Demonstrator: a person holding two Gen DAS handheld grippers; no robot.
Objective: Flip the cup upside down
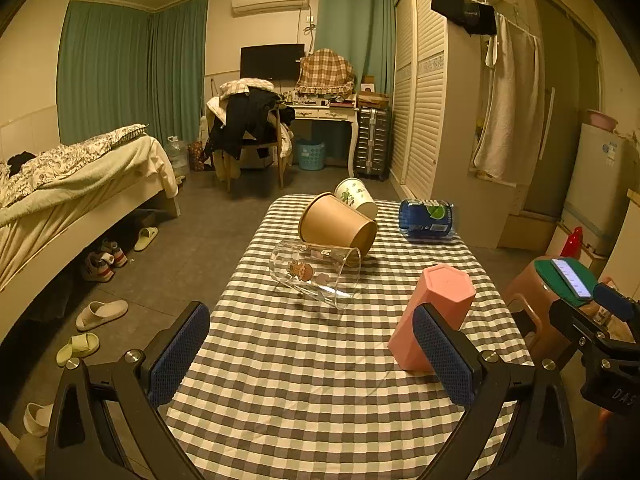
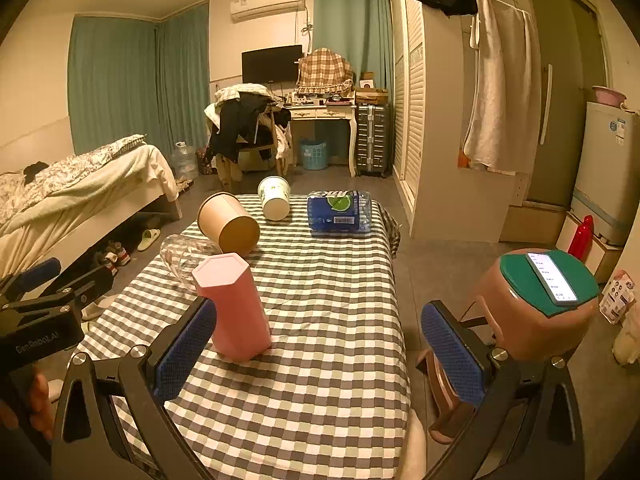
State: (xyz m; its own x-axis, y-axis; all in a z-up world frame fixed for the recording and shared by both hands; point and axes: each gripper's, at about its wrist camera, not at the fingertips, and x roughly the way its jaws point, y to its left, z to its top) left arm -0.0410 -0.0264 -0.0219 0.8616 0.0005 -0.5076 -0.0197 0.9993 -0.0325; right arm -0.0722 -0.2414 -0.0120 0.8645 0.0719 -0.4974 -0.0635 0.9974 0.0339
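Glass cup [image 1: 316, 276] is seen lying on its side on the checked table [image 1: 304, 360], left of the upright pink cup [image 1: 434, 314]. Both left gripper [image 1: 312, 354] and right gripper [image 2: 318, 350] are held wide open, empty.

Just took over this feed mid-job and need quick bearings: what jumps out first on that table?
The pink cup stands alone near the front of the checked table, nearest both open claws, left claw and right claw. Behind it three more cups lie tipped on their sides: a clear glass, a brown paper cup and a white paper cup. A blue pack of bottles sits at the far right.
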